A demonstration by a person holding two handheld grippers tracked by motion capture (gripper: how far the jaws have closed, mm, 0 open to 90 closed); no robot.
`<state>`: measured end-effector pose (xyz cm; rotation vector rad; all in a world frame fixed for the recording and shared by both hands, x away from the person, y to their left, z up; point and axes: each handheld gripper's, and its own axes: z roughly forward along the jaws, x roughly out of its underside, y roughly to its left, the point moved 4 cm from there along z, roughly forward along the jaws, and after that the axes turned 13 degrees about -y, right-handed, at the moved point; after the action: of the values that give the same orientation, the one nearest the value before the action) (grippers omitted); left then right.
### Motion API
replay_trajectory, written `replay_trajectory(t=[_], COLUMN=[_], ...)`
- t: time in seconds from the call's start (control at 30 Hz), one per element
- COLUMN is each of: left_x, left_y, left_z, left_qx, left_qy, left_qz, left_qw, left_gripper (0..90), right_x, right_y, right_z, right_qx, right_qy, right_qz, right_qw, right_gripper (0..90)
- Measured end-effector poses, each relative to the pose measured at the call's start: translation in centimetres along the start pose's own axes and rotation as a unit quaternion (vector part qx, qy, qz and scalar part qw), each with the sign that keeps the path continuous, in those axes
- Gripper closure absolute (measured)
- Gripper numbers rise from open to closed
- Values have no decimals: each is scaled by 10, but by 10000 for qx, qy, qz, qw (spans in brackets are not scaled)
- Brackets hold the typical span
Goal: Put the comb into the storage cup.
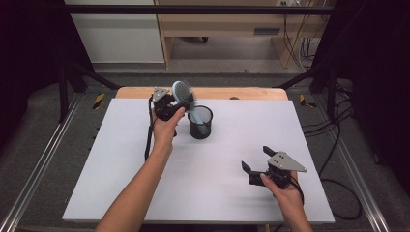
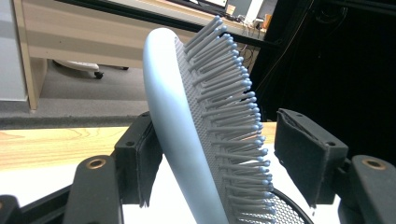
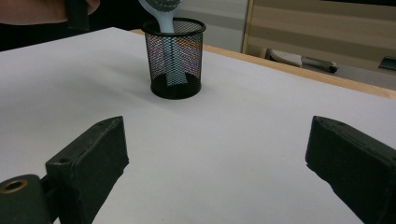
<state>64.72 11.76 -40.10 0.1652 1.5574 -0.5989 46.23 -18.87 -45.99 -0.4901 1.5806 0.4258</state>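
**Hairbrush stands in the mesh cup, its head between the left jaws**

A pale blue hairbrush (image 1: 183, 93) stands handle-down in a black mesh cup (image 1: 200, 123) toward the far side of the white table (image 1: 121, 183), at about 12 o'clock from the table's middle. Its head rises above the cup's rim, leaning toward 11 o'clock in the high view.

The left gripper (image 1: 180, 102) is at the brush head, held up by the left hand (image 1: 164, 128). In the left gripper view the head sits between the two jaws: its smooth back lies against or just beside the jaw on the left, while the bristles (image 2: 233, 107) point at the other jaw, which stands apart from their tips. The jaws are spread, not clamped on the brush.

The right gripper (image 1: 256, 159) rests low near the table's front at about 4 o'clock from the cup, well apart from it. Its jaws are spread wide with bare table between them, and the cup (image 3: 174, 58) appears beyond them at 12 o'clock in the right gripper view.
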Motion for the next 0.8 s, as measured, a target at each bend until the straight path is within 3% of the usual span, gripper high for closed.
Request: replay_trajectory(t=[0.2,0.43,0.8], left_x=[0,1,1], left_y=[0,-3,-4], left_z=[-1,-1,-2], left_qx=[4,-4,-25], left_qy=[15,65,89], left_qz=[54,319,300], left_qw=[10000,9995,9995], left_gripper=[314,251,137], right_x=[0,0,0], right_y=[0,-1,0], right_z=[0,0,0], right_qx=[6,13,22], right_qy=[1,3,5], right_qz=[1,6,2], right_qw=[10000,10000,10000], right_gripper=[59,58,56])
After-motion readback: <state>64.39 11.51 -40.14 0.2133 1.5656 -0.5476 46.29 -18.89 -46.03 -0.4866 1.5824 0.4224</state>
